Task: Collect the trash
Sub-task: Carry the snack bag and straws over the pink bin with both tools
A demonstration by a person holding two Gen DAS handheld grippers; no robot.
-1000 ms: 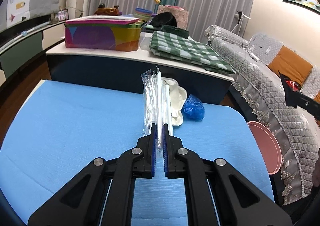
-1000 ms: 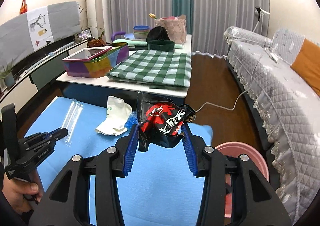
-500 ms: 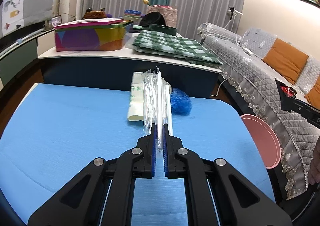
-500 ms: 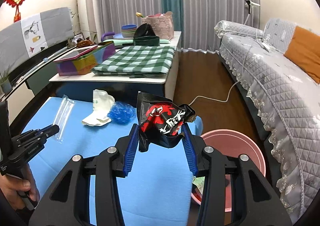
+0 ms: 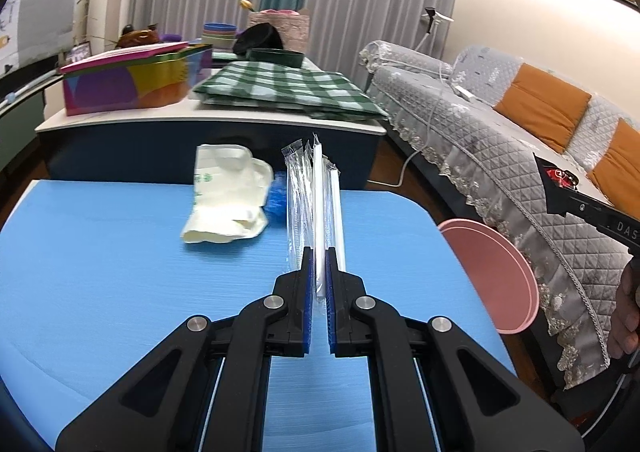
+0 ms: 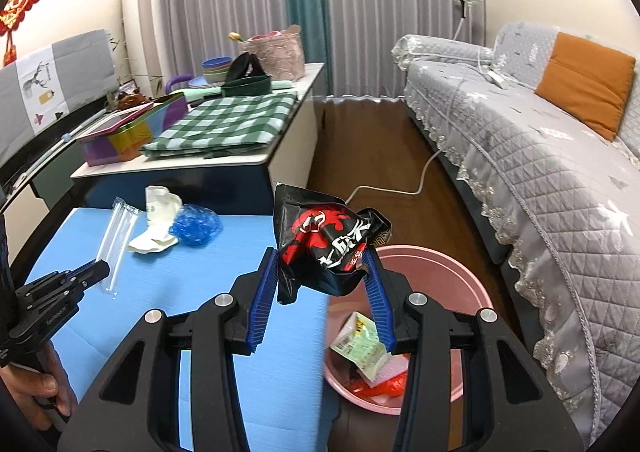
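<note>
- Fingers (image 5: 308,284) of the left gripper (image 5: 319,272) pinch a clear straw wrapper (image 5: 314,200).
- Right gripper (image 6: 322,280) squeezes a crumpled black-and-red snack bag (image 6: 324,240); only its view shows trash inside the pink bin (image 6: 436,264).

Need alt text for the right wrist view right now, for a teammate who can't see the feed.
The right gripper holds a crumpled black-and-red snack bag beside the blue table, near a pink bin on the floor with wrappers inside. On the table lie a blue plastic wad and a white bag; the left gripper holds a clear sleeve.
</note>
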